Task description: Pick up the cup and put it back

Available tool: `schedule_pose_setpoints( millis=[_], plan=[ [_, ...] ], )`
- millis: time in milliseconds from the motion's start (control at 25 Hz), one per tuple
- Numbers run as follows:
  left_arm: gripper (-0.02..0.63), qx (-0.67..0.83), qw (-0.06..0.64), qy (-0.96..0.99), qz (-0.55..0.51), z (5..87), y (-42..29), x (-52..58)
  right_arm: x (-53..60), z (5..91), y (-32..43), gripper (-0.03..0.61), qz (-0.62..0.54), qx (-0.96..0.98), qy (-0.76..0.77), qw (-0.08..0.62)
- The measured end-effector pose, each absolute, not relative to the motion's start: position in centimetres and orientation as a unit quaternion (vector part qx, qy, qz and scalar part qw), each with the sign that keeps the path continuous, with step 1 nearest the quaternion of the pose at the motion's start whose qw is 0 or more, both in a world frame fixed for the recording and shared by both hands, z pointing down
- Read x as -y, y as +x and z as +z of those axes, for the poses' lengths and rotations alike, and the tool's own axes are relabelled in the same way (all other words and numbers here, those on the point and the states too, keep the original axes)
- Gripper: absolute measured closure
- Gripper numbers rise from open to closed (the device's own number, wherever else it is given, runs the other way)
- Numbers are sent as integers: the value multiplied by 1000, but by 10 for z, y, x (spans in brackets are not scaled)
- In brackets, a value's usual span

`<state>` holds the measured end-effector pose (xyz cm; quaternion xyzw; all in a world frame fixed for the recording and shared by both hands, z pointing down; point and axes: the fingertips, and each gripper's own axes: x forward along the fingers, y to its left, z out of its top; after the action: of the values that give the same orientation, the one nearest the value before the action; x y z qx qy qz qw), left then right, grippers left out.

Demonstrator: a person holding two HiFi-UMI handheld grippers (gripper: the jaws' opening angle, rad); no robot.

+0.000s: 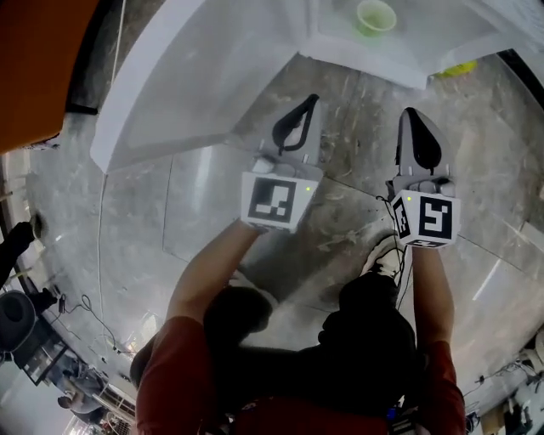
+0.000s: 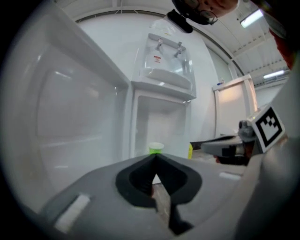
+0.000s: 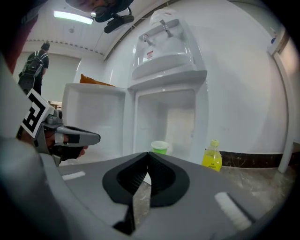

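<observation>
A small green cup point(image 1: 375, 17) stands in the lower alcove of a white water dispenser point(image 1: 255, 59). It shows straight ahead in the left gripper view point(image 2: 156, 148) and in the right gripper view point(image 3: 159, 147). My left gripper point(image 1: 311, 102) point(image 2: 154, 156) is shut with nothing between its jaws, and it is held over the floor well short of the cup. To its right my right gripper point(image 1: 410, 113) point(image 3: 148, 153) is also shut and empty, and it points toward the alcove. Neither gripper touches the cup.
A yellow bottle point(image 3: 212, 159) point(image 1: 459, 68) stands on the marble floor point(image 1: 357, 93) right of the dispenser. Two taps point(image 3: 157, 29) sit above the alcove. A white cabinet point(image 3: 93, 122) flanks the dispenser's left. A person point(image 3: 35, 65) stands far off.
</observation>
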<state>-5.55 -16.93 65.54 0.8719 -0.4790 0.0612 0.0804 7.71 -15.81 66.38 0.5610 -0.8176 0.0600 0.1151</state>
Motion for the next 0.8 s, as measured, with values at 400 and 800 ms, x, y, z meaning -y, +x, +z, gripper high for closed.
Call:
schedule_pose_setpoints(
  millis=[400,800],
  plan=[
    [614,488,47,859,146,705,-45,161,158,705,93,578,87,804,580,102],
    [614,498,69,855,125,711,-39,156,150,716,95,578,106,808,572,98]
  ],
)
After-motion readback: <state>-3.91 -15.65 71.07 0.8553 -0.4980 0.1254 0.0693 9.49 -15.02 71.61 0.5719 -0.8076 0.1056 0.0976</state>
